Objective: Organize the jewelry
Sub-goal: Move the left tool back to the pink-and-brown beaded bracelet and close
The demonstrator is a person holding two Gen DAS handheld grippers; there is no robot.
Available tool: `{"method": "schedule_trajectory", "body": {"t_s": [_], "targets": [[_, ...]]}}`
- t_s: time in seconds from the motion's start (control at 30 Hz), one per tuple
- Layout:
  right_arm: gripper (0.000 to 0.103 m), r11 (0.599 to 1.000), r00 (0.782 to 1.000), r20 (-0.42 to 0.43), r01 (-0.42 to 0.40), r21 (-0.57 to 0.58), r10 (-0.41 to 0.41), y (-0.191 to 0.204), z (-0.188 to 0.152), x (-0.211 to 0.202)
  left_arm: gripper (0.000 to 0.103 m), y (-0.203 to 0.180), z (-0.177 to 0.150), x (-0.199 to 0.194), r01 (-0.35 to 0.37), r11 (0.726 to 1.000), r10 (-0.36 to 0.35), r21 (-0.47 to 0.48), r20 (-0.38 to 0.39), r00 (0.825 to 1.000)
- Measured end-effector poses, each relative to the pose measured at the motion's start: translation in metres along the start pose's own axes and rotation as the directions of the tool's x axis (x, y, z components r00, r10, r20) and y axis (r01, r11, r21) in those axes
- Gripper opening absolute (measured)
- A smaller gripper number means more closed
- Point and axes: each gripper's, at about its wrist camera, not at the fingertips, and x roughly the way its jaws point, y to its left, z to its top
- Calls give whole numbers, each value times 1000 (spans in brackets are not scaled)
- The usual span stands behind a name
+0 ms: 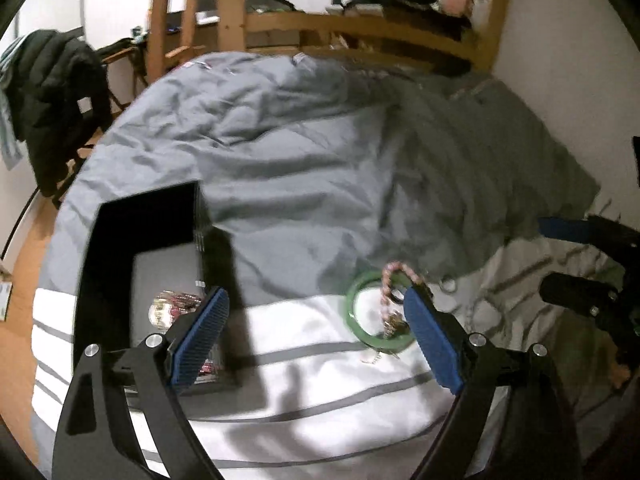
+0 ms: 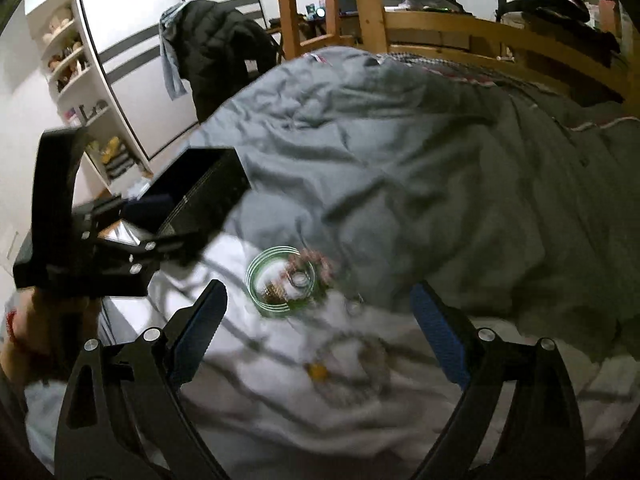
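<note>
Standing at the far left of the right wrist view, white shelves [image 2: 76, 76] hold soft toys beside a wardrobe with sliding doors [image 2: 132, 60]. A dark jacket [image 2: 222, 56] hangs over a chair, and a wooden bed frame [image 2: 460, 28] runs along the back. A rumpled grey duvet [image 1: 304, 152] covers the bed, with white striped bedding [image 1: 304, 360] nearer the cameras. On the bed's left sits an open black jewelry box [image 1: 120, 264] with shiny pieces inside. The left claw [image 1: 314, 312] hangs over the bedding, fingers spread and holding nothing. Right of the box lies a green bangle [image 1: 358, 312], with a pink beaded bracelet [image 1: 390, 280] resting across it. The right claw [image 2: 318, 320] is also spread apart, holding nothing, above a blurred chain necklace [image 2: 352, 368].
</note>
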Motion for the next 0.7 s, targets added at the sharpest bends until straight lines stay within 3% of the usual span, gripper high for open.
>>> {"method": "schedule_trajectory", "body": {"t_s": [0.13,0.37,0.53,0.67,0.7], "targets": [[89,1000,1000,-20,12,7,-12,-14,-22,-2,88,-15,-3,14,19,1000,-18,9,-44,999],[61,995,993,-120,32,90,-21,-34,-47,31,86,-23,-3,55,5,999,-10,-38,-137,991],[39,992,984,-176,47,116,-26,-45,-55,52,67,-28,-8,85,-4,1000,0,-19,-205,979],[26,992,975,-223,52,113,-26,-45,-62,70,63,-30,-14,96,-31,1000,29,-4,-232,972],[19,993,974,-224,57,103,-33,-43,-63,72,55,-30,-14,95,-29,1000,27,-8,-228,973]]}}
